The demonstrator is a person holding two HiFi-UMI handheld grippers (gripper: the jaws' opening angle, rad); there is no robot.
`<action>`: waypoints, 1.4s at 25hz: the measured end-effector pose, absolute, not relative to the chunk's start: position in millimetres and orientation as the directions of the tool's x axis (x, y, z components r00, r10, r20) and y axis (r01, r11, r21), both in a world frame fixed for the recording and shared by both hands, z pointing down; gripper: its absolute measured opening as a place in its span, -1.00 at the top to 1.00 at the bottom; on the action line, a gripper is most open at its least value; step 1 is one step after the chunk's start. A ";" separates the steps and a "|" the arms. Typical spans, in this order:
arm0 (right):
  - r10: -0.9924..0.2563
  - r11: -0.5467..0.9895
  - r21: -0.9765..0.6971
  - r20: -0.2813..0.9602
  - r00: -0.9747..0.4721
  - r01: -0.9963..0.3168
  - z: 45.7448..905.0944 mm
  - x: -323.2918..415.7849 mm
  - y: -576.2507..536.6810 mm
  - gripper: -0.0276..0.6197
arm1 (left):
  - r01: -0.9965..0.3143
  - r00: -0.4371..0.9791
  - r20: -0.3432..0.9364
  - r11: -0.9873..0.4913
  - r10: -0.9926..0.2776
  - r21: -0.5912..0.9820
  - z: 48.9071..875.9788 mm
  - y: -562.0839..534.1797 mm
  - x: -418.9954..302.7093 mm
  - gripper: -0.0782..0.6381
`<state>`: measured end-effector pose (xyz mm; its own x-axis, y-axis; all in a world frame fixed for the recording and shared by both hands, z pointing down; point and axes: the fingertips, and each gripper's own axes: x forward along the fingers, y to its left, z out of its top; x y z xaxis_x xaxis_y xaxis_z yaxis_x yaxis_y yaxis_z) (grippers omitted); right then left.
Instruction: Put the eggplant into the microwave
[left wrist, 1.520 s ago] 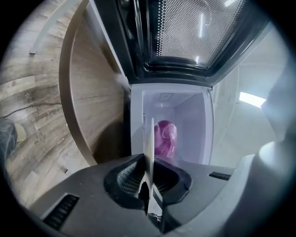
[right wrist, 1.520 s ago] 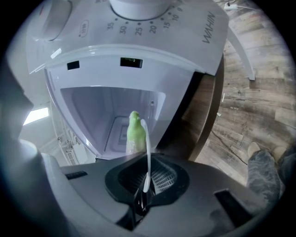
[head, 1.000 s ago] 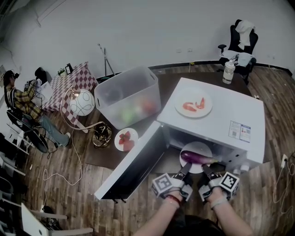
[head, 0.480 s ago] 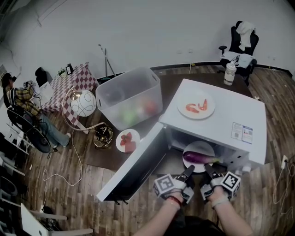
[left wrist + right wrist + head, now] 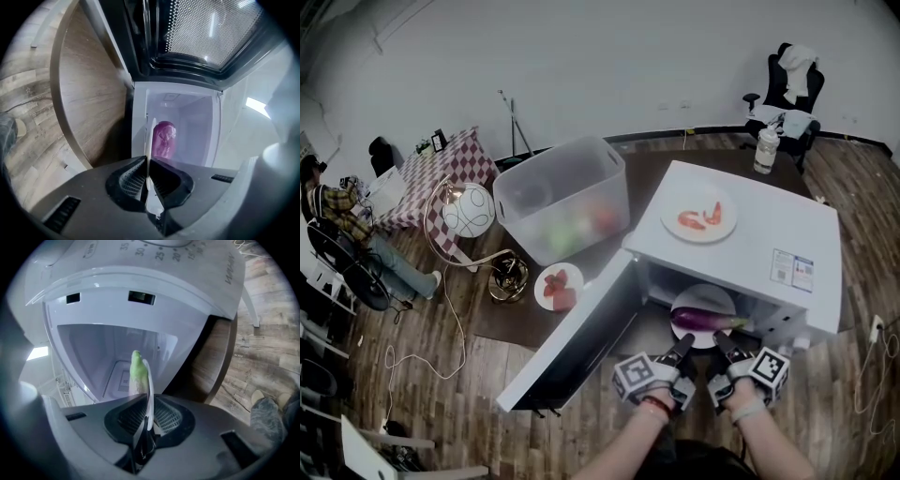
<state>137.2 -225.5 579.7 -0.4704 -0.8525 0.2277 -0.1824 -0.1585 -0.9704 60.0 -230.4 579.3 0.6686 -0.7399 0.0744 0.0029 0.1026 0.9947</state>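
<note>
Resting on a plate [image 5: 705, 298] just inside the microwave [image 5: 769, 225], the eggplant [image 5: 701, 320] showed in the head view with the left gripper [image 5: 684, 343] and right gripper [image 5: 718, 341] at the rim nearest the opening, probably to carry it level. In the left gripper view the jaws were pinched on that thin rim, with the purple body deeper in the microwave. The right gripper view showed a matching clamp, with the green stem beyond it.

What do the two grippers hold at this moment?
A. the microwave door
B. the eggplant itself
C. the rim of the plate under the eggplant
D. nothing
C: the thin rim of the plate is clamped in the left gripper and in the right gripper, and the eggplant lies beyond the jaws.
</note>
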 end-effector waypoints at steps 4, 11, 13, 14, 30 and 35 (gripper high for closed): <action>-0.847 -0.153 -0.969 0.231 -0.479 -0.195 580.1 135.2 -222.2 0.76 | 0.002 0.665 0.074 0.100 -0.743 0.995 579.5 -234.7 58.7 0.75; -0.830 -0.149 -0.970 0.229 -0.509 -0.193 578.9 124.1 -215.5 0.76 | 0.002 0.667 0.088 0.120 -0.739 0.993 579.5 -239.3 59.5 0.75; -0.826 -0.150 -0.970 0.228 -0.516 -0.189 579.3 120.8 -215.4 0.76 | -0.007 0.671 0.093 0.118 -0.735 0.993 580.9 -241.3 60.1 0.75; -0.825 -0.150 -0.971 0.227 -0.518 -0.187 579.4 119.5 -215.4 0.76 | -0.013 0.674 0.095 0.116 -0.733 0.993 579.7 -241.8 60.7 0.74; -0.849 -0.175 -0.976 0.217 -0.482 -0.130 572.9 120.4 -224.8 0.86 | -0.008 0.711 0.078 0.102 -0.699 0.995 569.0 -239.9 65.1 0.63; -0.855 -0.173 -0.976 0.215 -0.473 -0.130 572.9 121.3 -230.9 0.86 | -0.001 0.711 0.066 0.093 -0.700 0.996 567.5 -237.4 62.3 0.63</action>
